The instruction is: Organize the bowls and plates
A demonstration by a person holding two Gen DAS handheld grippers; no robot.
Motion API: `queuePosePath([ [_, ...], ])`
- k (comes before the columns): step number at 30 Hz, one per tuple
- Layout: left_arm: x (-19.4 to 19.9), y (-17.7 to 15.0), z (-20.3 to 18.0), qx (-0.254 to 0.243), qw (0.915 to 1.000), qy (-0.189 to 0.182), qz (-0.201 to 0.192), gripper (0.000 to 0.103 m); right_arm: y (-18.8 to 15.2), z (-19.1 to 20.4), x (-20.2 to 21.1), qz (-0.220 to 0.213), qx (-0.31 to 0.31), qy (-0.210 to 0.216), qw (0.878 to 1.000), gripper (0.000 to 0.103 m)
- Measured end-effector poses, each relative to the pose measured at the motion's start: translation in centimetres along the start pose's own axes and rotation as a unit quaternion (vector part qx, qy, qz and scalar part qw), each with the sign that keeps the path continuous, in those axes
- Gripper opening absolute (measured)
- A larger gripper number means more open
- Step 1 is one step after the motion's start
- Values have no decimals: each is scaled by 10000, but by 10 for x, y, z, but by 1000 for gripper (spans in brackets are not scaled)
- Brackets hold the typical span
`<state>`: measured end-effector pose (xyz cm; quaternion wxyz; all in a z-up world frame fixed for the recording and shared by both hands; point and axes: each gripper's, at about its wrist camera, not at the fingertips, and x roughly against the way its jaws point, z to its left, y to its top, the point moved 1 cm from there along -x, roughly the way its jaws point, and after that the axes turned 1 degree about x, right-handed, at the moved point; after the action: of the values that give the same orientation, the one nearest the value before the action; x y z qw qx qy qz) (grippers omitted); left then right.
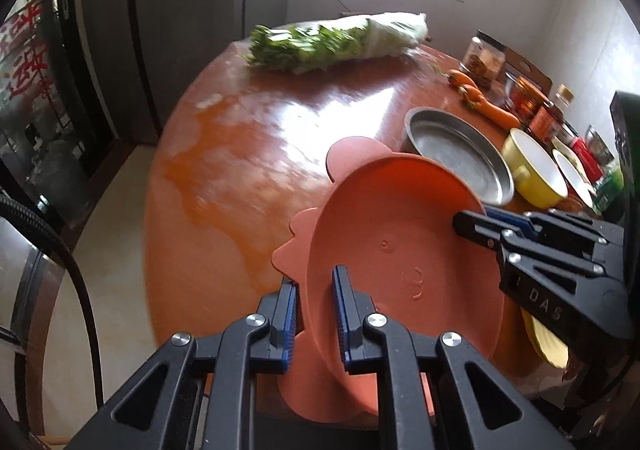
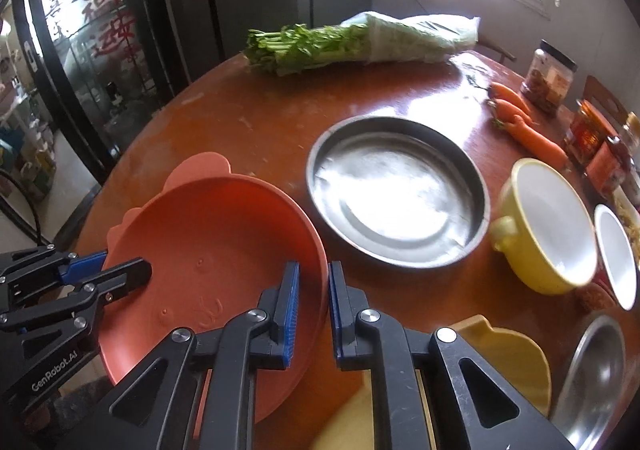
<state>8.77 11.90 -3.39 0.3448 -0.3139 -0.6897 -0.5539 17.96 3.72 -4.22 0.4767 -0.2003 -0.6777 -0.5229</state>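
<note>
A round, glossy red-brown table (image 2: 248, 117) fills a kitchen corner under a bright window, with bagged greens (image 2: 360, 39) at twelve o'clock and carrots (image 2: 524, 125) and jars toward two. Both tools are clamped on the orange plate (image 2: 208, 250) near the table's six-o'clock edge, the left gripper (image 1: 315, 314) pinching its rim from nine o'clock and the right gripper (image 2: 314, 310) pinching the rim at three, so I would lift it level with both hands rising together. The steel pan (image 2: 400, 189) lies just beside at one o'clock with the yellow bowl (image 2: 548, 226) beyond at three, while nine to eleven o'clock is open tabletop for moving.
</note>
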Motion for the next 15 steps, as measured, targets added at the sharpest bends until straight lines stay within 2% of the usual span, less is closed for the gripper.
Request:
queuePosePath([
  [6, -10, 18, 14, -25, 9999, 145, -38, 18, 17, 13, -15, 13, -28, 26, 10000, 14],
  [15, -26, 24, 7, -224, 9997, 134, -8, 22, 13, 2, -21, 148, -200, -32, 9997, 17],
])
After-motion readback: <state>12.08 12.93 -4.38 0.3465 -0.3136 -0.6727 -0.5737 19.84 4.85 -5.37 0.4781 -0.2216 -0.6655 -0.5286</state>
